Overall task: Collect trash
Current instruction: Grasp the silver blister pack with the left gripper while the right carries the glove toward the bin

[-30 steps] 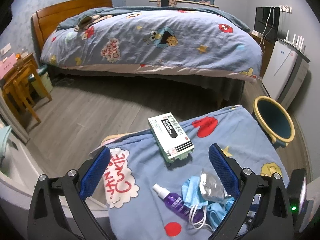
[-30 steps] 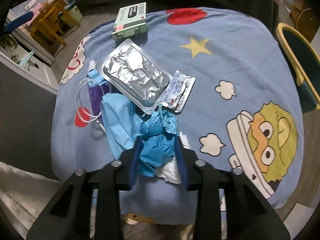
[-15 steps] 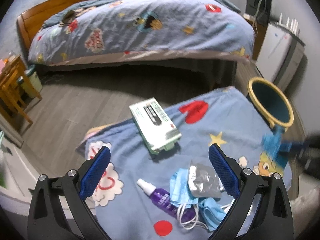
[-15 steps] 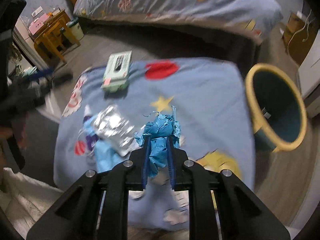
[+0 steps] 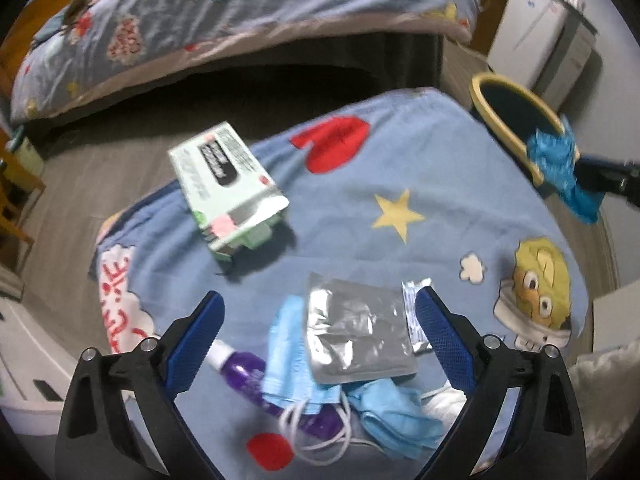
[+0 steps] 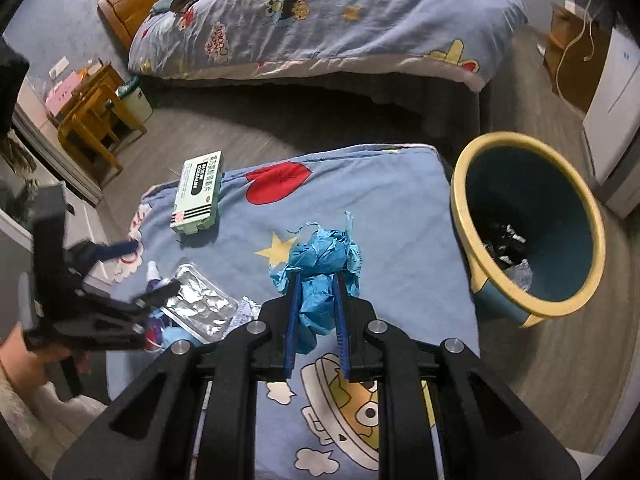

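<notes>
**K:** Right wrist view: right gripper (image 6: 316, 312) has its jaws nearly closed on a crumpled blue wad (image 6: 322, 270), held above the cartoon-print cover (image 6: 400, 216). My read: carried high so it clears the edge on the way to the yellow-rimmed bin (image 6: 528, 226) standing just beside the cover.

**M:** Left side?

**K:** Left gripper (image 5: 320, 340) jaws wide apart, nothing between the pads. It hangs over the leftover pile: foil pouch (image 5: 356, 332), blue masks (image 5: 288, 360), purple spray bottle (image 5: 240, 368). Looks staged for the next pick. Green box (image 5: 228, 184) sits apart, probably not trash.

**M:** Anything unclear?

**K:** Bin contents: dark crumpled stuff at the bottom, can't identify. What the wad is (glove or mask) can't tell. Small sachet (image 5: 412, 312) half behind the left gripper's right finger. Left gripper is motion-blurred in the right wrist view, and the white item at the pile's lower right is cut off.
</notes>
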`<act>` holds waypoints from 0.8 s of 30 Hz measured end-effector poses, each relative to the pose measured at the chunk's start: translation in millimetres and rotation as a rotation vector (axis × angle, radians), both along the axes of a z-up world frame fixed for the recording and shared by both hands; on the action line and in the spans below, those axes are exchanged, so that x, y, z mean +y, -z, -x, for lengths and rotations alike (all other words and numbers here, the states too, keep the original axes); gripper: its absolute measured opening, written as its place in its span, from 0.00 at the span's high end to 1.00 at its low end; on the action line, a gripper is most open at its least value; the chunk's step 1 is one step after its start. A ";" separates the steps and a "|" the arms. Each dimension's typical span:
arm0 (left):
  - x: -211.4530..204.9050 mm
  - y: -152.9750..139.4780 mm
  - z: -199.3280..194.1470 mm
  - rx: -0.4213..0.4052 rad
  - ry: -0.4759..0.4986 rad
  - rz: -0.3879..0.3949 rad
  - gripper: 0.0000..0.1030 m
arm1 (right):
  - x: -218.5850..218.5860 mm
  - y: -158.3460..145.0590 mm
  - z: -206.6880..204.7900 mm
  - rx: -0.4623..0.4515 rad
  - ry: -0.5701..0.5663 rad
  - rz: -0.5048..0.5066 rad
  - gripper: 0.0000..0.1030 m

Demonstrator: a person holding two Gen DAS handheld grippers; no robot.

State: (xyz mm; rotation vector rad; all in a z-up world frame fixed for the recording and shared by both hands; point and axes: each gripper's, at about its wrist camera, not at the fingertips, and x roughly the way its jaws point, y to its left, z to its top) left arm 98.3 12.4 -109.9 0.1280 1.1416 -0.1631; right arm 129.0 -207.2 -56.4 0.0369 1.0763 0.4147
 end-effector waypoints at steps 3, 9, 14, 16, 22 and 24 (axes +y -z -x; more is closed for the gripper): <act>-9.9 14.7 -0.9 0.049 0.023 -0.044 0.16 | -1.7 2.3 -0.6 0.008 -0.006 -0.006 0.85; -21.7 26.3 -0.2 0.100 0.045 -0.105 0.45 | -3.0 0.6 -1.6 0.005 -0.012 -0.024 0.85; -24.7 7.0 5.1 0.075 0.043 -0.020 0.45 | -7.1 -1.5 -3.4 0.005 -0.005 -0.043 0.85; -24.7 2.0 5.9 0.079 0.043 0.028 0.45 | -7.3 -2.4 -3.1 0.005 -0.005 -0.049 0.85; -25.6 -7.9 11.0 0.073 0.046 0.116 0.56 | -4.0 -3.1 -1.7 0.003 -0.019 -0.048 0.85; -26.3 -14.9 11.8 0.071 0.053 0.177 0.59 | -4.5 -3.4 -1.5 0.002 -0.019 -0.048 0.85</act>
